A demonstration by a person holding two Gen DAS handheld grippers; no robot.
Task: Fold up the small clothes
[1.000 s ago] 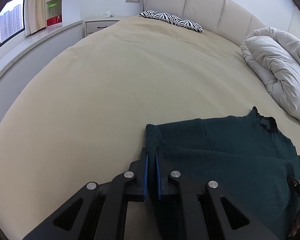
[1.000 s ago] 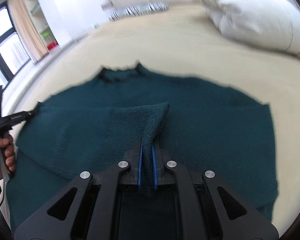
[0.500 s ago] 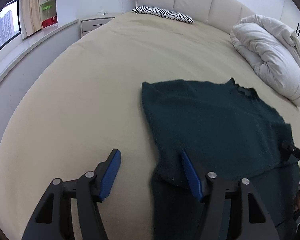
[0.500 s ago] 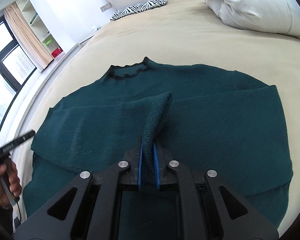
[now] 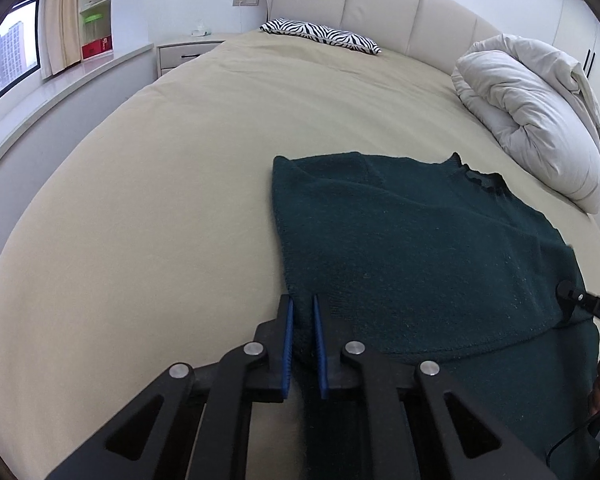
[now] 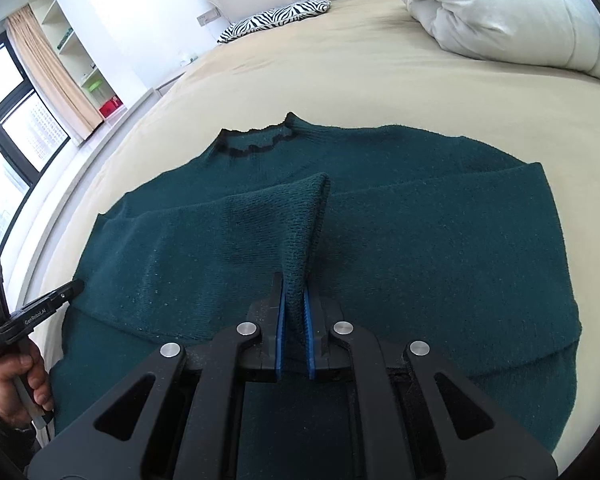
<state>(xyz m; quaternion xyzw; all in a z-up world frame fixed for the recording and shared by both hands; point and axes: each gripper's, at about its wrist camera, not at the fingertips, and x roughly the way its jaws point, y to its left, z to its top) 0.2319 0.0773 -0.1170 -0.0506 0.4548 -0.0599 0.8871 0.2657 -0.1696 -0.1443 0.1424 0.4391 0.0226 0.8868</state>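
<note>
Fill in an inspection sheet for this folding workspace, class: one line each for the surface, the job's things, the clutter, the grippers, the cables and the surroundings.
Surface: beige bed sheet, smooth, on a large bed.
Job's things: dark green sweater lies flat, collar toward the headboard, both sleeves folded across the body.
Clutter: white duvet bundled at the sweater's far right; zebra pillow by the headboard.
Grippers: left gripper closing on the sweater's left edge, fabric between its fingers; right gripper shut on a raised sleeve cuff.
Cables: thin black cable trailing below the right hand.
Surroundings: padded headboard, nightstand, window with curtain, shelves.
</note>
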